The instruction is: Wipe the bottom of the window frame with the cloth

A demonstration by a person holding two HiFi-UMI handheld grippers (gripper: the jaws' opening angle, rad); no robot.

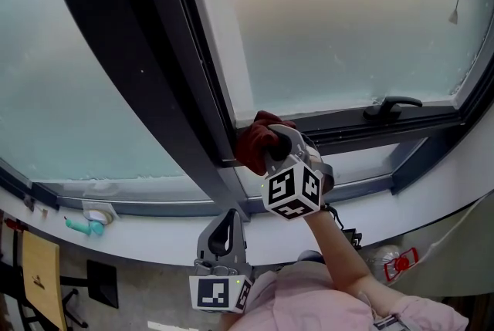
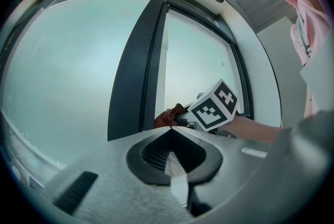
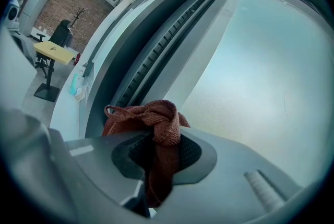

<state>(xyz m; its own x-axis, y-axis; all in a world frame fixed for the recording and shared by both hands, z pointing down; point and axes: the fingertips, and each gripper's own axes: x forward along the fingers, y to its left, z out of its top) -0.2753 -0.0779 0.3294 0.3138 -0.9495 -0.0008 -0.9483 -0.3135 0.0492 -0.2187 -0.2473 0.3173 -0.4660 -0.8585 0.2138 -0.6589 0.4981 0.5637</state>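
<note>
My right gripper (image 1: pixel 272 153) has its fingers clamped on the red cloth (image 1: pixel 255 138), which is bunched against the dark window frame (image 1: pixel 363 129) at its bottom corner. My left gripper (image 1: pixel 225 223) sits lower, over the white sill (image 1: pixel 147 233), fingers pressed together on nothing

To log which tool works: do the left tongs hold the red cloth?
No, the left tongs are shut with nothing between them; the red cloth is clamped in the right tongs.
</note>
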